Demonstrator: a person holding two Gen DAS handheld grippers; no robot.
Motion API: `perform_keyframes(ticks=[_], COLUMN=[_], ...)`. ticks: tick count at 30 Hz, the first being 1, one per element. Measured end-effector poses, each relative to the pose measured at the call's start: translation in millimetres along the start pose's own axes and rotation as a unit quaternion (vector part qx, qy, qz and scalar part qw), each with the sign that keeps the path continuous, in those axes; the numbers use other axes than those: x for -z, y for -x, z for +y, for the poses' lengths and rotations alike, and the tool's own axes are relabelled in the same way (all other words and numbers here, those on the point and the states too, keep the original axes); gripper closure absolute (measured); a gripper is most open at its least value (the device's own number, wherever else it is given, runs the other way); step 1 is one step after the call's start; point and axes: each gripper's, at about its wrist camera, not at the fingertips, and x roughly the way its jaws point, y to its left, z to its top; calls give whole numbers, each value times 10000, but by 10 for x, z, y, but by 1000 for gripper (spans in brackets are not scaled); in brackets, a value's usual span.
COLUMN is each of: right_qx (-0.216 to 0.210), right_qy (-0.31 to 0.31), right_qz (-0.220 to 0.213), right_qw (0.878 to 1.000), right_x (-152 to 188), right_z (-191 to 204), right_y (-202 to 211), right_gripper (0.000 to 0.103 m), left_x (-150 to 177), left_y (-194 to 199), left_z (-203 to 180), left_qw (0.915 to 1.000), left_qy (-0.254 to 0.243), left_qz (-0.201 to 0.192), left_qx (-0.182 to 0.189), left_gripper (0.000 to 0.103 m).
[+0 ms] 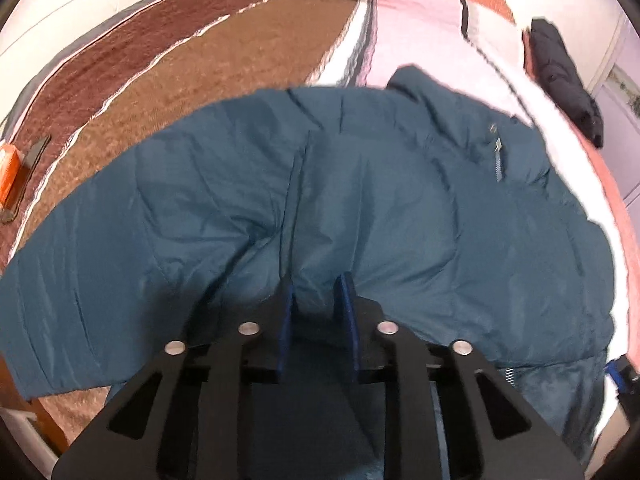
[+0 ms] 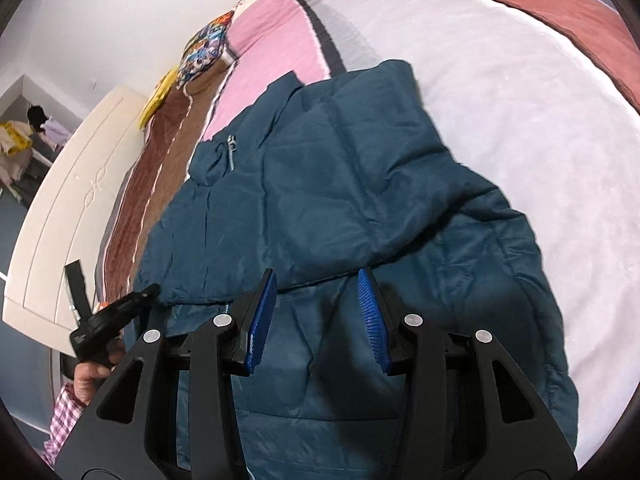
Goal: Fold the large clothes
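A teal padded jacket lies spread across the bed, its zipper pull near the collar. My left gripper points down onto it, and its blue pads pinch a raised ridge of the fabric, with creases fanning out from there. In the right wrist view the jacket has one sleeve folded over the body. My right gripper stands open just over the sleeve's edge, nothing pressed between its blue pads. The left gripper's body and the hand holding it show at the left.
The bed carries a brown blanket and a pink and white sheet. A dark folded garment lies at the far right edge. An orange item sits at the left. A cream headboard and a patterned pillow stand beyond.
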Motion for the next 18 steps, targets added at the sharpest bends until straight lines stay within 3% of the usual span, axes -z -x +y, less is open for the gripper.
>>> perform_keyframes(ticks=[2,6,12,18], right_qx=[-27,-24,-137,-177], right_qy=[58,306,533,775], right_qz=[7,-24,124,340], right_qw=[10000,9995,9984,9963], right_x=[-9,27,142,336], right_z=[62,200,397,609], right_y=[-15,44,29,-24], right_gripper=[60,60,60,60], left_x=[9,36,215,531], left_y=[4,176,494,756], left_z=[-5,102,342,808], left_qw=[10000,9994,9970,9939], left_qy=[24,320,652,1037], left_qz=[-15,-145,-356,-365], left_qx=[-95,61,213,42], left_gripper=[67,52,47,47])
